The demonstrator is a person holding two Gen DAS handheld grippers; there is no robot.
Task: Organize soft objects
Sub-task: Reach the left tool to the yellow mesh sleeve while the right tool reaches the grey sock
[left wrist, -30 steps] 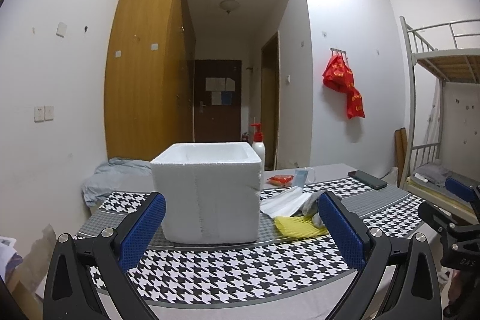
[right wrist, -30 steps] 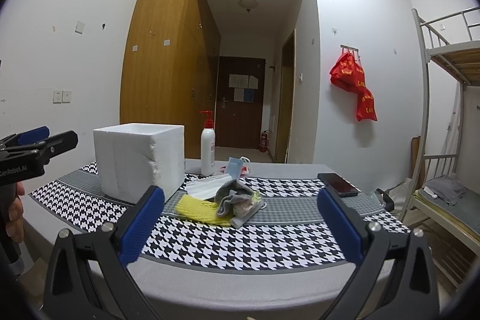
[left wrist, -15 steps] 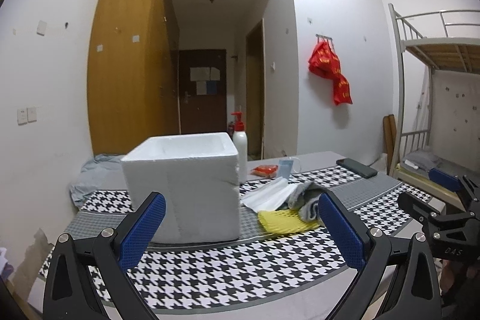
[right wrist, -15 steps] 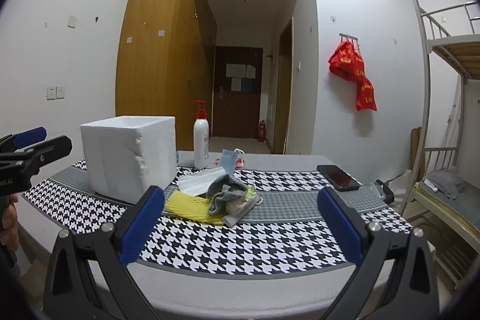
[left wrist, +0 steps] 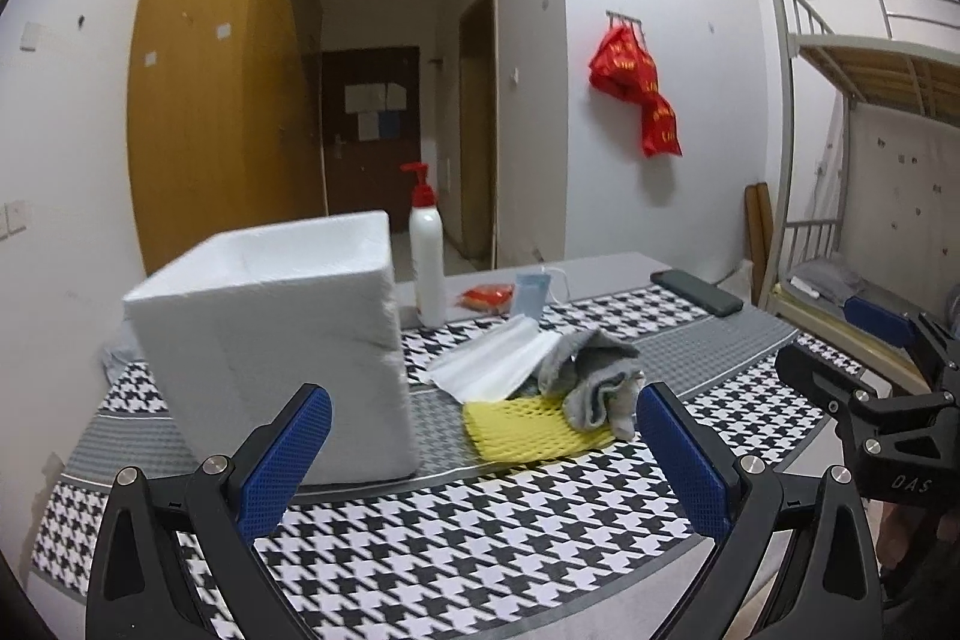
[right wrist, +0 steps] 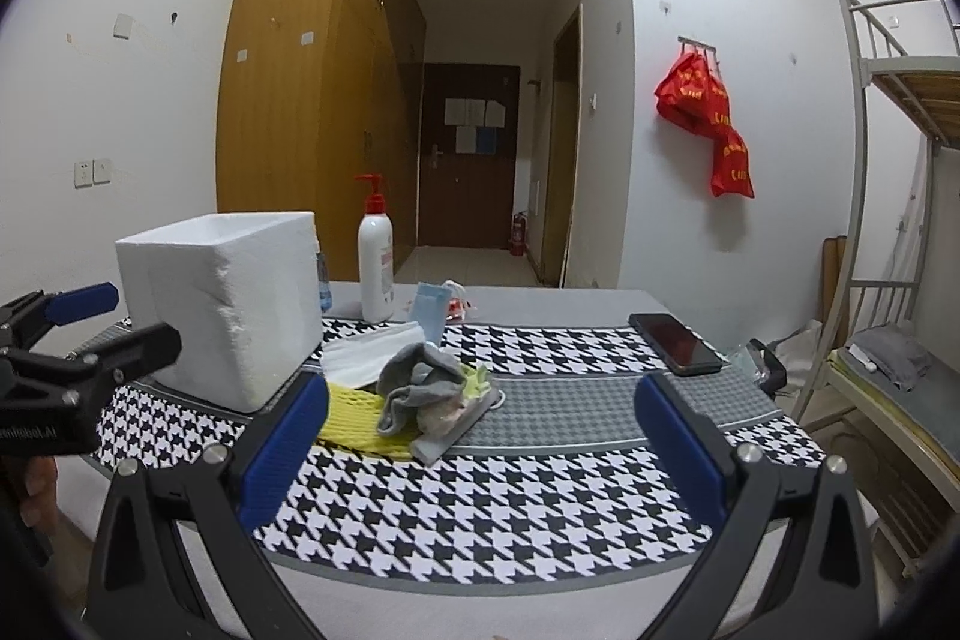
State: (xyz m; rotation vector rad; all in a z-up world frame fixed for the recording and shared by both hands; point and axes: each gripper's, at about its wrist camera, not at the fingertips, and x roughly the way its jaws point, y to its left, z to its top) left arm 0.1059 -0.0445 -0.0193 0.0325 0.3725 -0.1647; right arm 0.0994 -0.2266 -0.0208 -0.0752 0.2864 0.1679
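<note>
A white foam box stands open-topped on the houndstooth tablecloth. Right of it lies a pile of soft things: a crumpled grey cloth on a yellow foam net, a white sheet, and behind them a blue mask. My left gripper is open, short of the box and pile, holding nothing. My right gripper is open too, facing the pile from the near edge. Each gripper shows in the other's view.
A white pump bottle stands behind the box. A black phone lies at the table's far right, a red packet near the mask. A bunk bed stands to the right.
Both grippers have come nearer the table. The left view has swung right, so the box now sits left and the pile lies between its fingers. Both stay open.
</note>
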